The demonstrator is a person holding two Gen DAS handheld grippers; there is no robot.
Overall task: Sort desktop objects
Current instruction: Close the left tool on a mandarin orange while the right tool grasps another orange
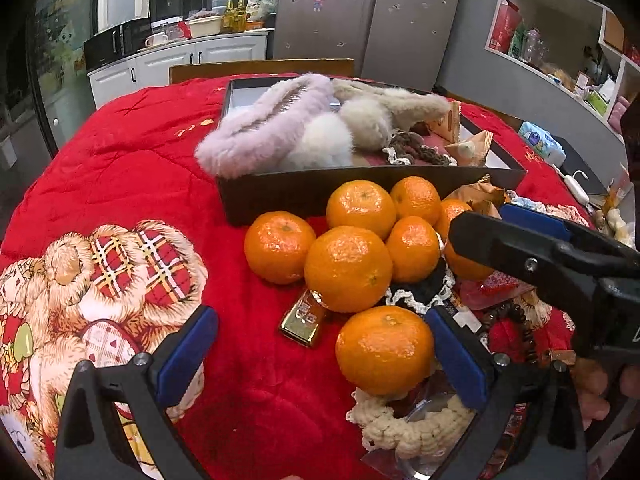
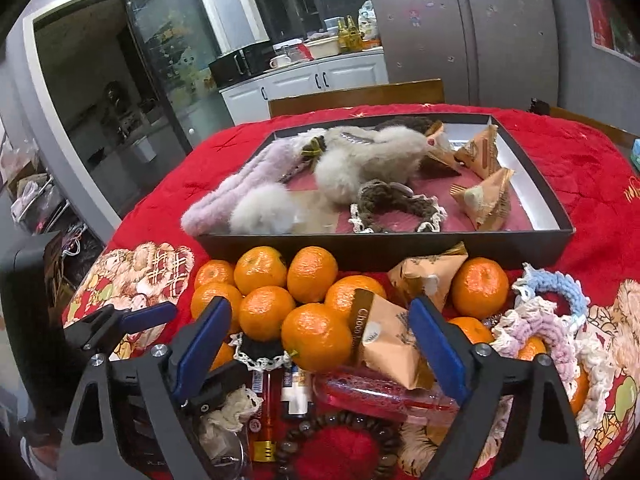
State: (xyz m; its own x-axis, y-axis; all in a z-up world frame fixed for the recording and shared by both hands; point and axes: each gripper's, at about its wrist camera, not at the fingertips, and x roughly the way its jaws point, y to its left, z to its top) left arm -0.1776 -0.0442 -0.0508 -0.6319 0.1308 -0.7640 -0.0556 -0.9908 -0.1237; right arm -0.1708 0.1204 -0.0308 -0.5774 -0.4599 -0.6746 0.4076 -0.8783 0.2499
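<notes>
Mandarins (image 2: 264, 280) crowd the frame's centre-left below the black tray (image 2: 560, 236). Right gripper (image 2: 320, 350) gapes, ungripping, around one mandarin (image 2: 316, 336) and a snack packet (image 2: 394, 344); crocheted scrunchies (image 2: 548, 308) lie right. Left gripper (image 1: 320, 354) is released.

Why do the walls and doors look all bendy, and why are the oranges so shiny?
Left wrist view: the fisheye lens bends the shelves and darkens the corners; the oranges show white glints from room light. Right wrist view: the doorway curves too, and the far kitchen looks soft while the near oranges stay sharp.
</notes>
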